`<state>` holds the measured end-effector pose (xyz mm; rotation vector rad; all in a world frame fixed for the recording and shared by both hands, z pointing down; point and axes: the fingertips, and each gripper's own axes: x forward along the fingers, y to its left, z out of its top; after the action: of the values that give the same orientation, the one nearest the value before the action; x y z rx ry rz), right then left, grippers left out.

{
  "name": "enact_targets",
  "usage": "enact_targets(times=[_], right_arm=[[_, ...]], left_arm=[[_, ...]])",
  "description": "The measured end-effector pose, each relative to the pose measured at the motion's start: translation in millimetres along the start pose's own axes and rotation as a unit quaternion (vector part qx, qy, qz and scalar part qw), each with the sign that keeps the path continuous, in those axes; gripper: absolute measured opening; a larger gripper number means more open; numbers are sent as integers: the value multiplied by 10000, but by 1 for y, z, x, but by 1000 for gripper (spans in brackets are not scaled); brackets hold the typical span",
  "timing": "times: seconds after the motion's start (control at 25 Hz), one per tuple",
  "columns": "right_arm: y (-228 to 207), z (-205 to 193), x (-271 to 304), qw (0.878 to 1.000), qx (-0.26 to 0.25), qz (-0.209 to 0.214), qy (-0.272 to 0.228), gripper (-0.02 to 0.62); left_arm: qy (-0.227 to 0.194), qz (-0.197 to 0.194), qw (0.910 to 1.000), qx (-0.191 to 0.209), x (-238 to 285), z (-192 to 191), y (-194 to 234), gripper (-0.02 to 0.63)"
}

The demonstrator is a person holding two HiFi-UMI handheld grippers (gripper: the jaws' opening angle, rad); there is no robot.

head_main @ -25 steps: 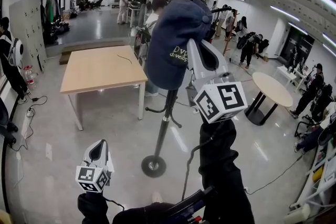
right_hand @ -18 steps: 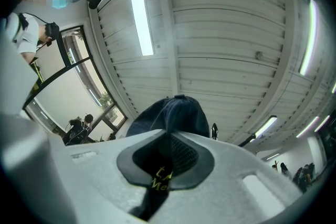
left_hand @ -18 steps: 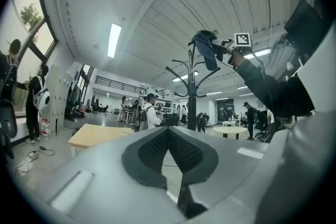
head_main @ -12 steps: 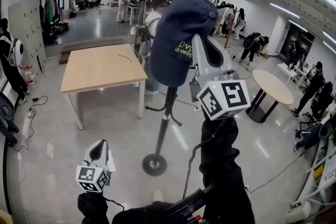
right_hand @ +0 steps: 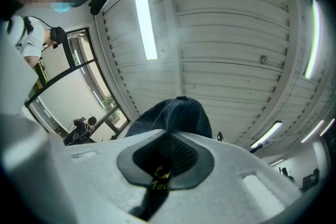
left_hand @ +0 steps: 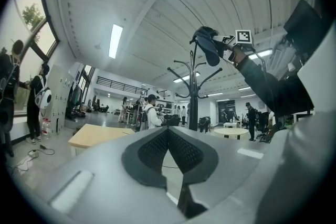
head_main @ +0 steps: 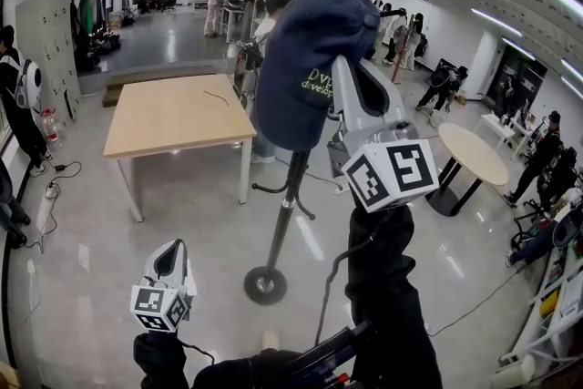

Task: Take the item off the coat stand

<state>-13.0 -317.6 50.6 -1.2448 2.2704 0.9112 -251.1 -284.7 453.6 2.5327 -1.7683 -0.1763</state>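
Cap [head_main: 305,50] nudged rightward atop coat stand [head_main: 284,205] — right gripper [head_main: 342,77] clamped its fabric, left gripper [head_main: 171,258] fingers together, empty — cap might snag a hook.

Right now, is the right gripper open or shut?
Shut: in its own view the right gripper has its jaws closed on the fabric of the navy cap.

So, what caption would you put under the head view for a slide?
Right tongs pinch a navy cap at the top of a black coat stand; left tongs held low, empty.
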Motion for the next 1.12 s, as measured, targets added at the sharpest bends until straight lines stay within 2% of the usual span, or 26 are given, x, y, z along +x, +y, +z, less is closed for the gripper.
enact_targets(times=[0.68, 1.12], right_arm=[[11, 14, -10, 9999, 86, 120, -87, 8], [32, -14, -38, 9994, 259, 227, 73, 8]], left_arm=[[16, 107, 9999, -6, -15, 2, 1, 3], [28, 138, 9999, 44, -23, -9, 2, 3]])
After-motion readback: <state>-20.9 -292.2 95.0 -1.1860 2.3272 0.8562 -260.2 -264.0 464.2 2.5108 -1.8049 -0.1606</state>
